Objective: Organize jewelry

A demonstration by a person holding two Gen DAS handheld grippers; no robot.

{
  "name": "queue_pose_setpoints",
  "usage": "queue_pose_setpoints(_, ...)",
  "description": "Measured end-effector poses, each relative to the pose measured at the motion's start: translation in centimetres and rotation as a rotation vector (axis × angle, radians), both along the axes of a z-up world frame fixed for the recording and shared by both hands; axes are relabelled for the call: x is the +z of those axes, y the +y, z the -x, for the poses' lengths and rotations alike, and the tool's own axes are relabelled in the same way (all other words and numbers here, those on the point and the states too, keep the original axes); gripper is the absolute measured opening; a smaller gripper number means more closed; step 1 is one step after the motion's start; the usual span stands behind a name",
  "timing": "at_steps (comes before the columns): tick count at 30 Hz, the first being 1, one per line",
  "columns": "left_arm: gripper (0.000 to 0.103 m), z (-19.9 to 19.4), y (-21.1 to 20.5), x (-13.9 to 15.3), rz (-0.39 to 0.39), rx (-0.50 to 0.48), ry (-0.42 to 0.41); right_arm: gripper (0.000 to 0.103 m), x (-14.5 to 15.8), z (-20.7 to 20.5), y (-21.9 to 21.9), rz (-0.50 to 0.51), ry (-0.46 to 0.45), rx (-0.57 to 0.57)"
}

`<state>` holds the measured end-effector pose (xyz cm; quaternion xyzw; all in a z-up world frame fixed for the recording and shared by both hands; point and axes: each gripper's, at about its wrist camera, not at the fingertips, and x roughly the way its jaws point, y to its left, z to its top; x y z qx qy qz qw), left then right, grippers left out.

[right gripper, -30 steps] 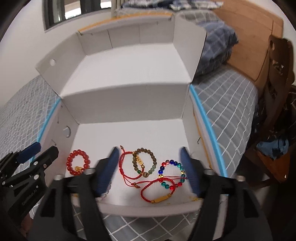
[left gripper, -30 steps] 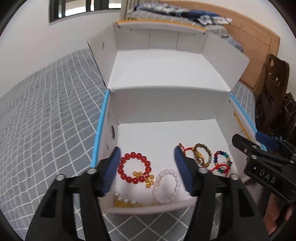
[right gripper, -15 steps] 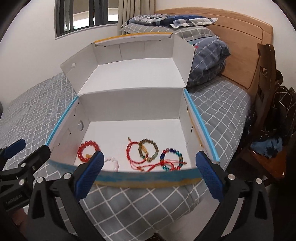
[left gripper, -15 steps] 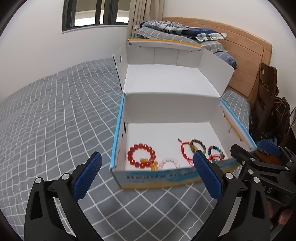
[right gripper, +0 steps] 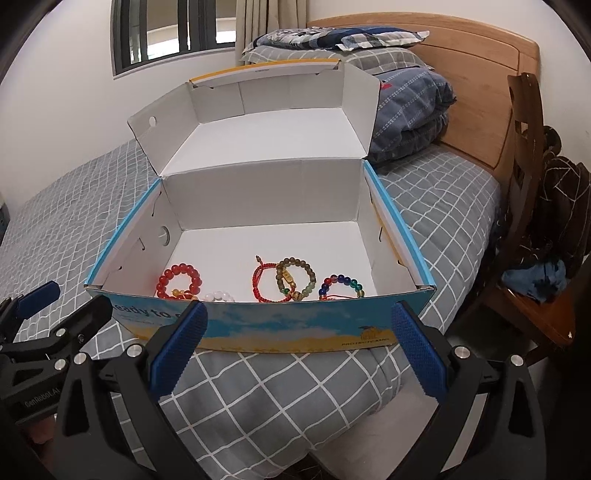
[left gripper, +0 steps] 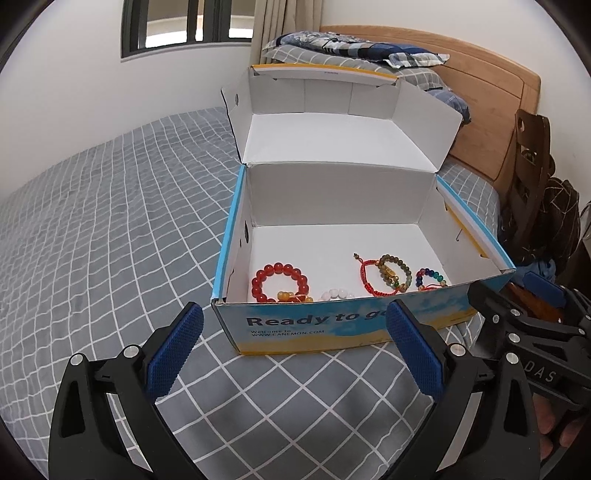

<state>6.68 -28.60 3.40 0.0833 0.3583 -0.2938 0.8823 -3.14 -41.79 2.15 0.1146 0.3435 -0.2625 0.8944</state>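
An open white cardboard box (left gripper: 332, 199) (right gripper: 258, 192) with a blue and yellow front stands on the bed, lid flipped back. Inside lie several bracelets: a red bead bracelet (left gripper: 279, 282) (right gripper: 179, 280), a white bead bracelet (left gripper: 337, 294) (right gripper: 218, 296), a red cord bracelet (left gripper: 366, 275) (right gripper: 260, 282), an olive bead bracelet (left gripper: 394, 271) (right gripper: 295, 278) and a multicoloured bead bracelet (left gripper: 430, 277) (right gripper: 341, 285). My left gripper (left gripper: 293, 352) (right gripper: 55, 328) is open and empty in front of the box's left front. My right gripper (right gripper: 299, 347) (left gripper: 517, 325) is open and empty before the box's front wall.
The bed (left gripper: 110, 221) has a grey checked cover. Pillows and a folded quilt (right gripper: 406, 110) lie by the wooden headboard (right gripper: 480, 92). A wooden chair (right gripper: 532, 221) with clothes stands at the right. A window (left gripper: 184, 26) is in the far wall.
Both grippers have drawn back and up out of the box and opened wider. The bracelets lie in the box as before.
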Motion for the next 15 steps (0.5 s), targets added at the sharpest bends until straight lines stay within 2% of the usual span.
queue_pose_setpoints(15, 0.097, 0.01, -0.24, -0.12, 0.001, 0.002, 0.003, 0.095, -0.57, 0.11, -0.55, -0.011, 0.018, 0.000)
